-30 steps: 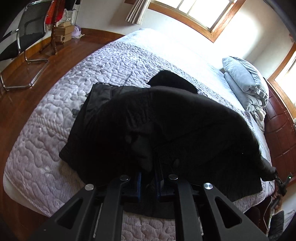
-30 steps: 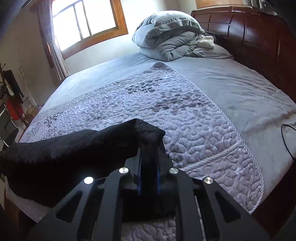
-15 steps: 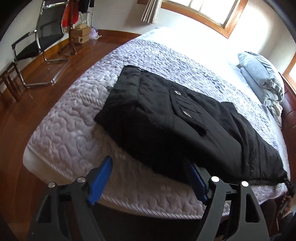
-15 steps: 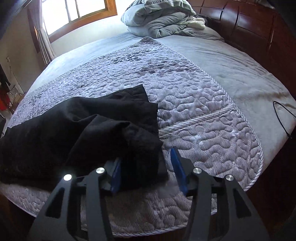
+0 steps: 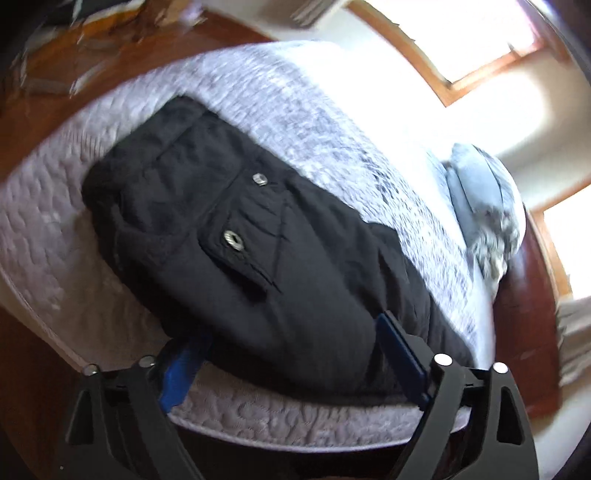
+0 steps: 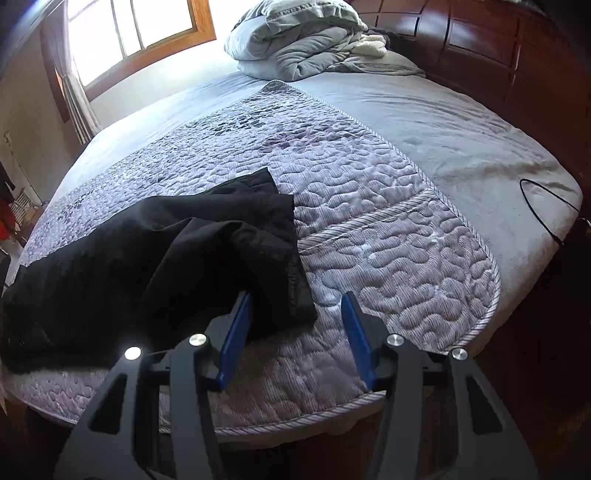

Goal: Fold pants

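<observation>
a: where the bed's near edge is, the black pants (image 5: 266,258) are seen lying on the purple quilt (image 5: 306,122), folded in half the long way.

b: are the pants laid flat?

a: mostly. two round metal snaps (image 5: 233,240) are seen on a pocket flap on top. in the right view the leg ends (image 6: 258,236) are bunched and not lined up; one cuff is stuck out past the other.

b: and the left gripper (image 5: 291,354)?

a: it is opened wide. its blue pads (image 5: 402,354) are spread far apart, and nothing is held between them. the near edge of the pants is seen just past them. that picture is blurred.

b: the right gripper (image 6: 295,328)?

a: it is opened wide too. nothing is held. the lowest cuff is seen between the two blue fingers (image 6: 236,332), close by the left one, but it cannot be told if it is touched.

b: what else is seen?

a: a grey blanket (image 6: 299,40) is piled at the head of the bed, by the dark wooden headboard (image 6: 517,55). a thin black cable (image 6: 543,210) is seen on the grey sheet (image 6: 443,122). a window (image 6: 136,29) is seen behind.
</observation>
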A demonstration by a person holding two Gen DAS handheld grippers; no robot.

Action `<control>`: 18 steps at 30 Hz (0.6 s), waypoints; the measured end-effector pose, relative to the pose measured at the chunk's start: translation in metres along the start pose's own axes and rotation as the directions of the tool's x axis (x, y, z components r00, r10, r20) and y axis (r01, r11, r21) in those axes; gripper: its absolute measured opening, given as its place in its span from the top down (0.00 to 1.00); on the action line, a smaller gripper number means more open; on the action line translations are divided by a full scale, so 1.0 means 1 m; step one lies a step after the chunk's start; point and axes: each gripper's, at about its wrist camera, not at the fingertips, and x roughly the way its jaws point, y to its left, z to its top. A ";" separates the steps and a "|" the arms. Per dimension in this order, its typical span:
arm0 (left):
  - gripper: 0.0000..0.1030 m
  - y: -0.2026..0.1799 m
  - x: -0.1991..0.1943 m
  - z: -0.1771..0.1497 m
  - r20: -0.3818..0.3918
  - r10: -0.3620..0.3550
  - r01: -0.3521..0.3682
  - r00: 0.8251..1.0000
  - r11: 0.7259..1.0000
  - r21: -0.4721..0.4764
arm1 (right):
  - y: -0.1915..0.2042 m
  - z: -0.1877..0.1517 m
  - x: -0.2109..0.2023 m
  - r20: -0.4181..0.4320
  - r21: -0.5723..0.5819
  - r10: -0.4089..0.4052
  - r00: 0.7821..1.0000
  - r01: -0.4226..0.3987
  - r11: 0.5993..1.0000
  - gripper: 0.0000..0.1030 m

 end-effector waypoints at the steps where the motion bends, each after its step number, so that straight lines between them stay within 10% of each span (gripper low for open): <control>1: 0.51 0.007 0.008 0.005 -0.014 -0.042 0.041 0.999 0.997 -0.066 | -0.002 -0.002 -0.003 0.003 0.013 0.008 1.000 -0.008 1.000 0.50; 4: 0.80 0.016 0.030 0.015 -0.050 -0.123 0.113 0.991 0.979 -0.168 | -0.001 -0.008 -0.011 0.009 0.038 0.032 0.999 -0.032 0.999 0.47; 13: 0.92 -0.055 -0.041 -0.001 0.156 -0.164 0.139 0.974 0.977 0.161 | 0.027 -0.012 -0.019 0.005 0.029 0.144 0.990 -0.144 0.989 0.37; 18: 0.88 -0.016 -0.014 -0.010 0.131 0.085 -0.108 0.988 0.977 0.185 | 0.030 -0.016 -0.006 -0.030 0.152 0.276 0.961 -0.268 0.951 0.32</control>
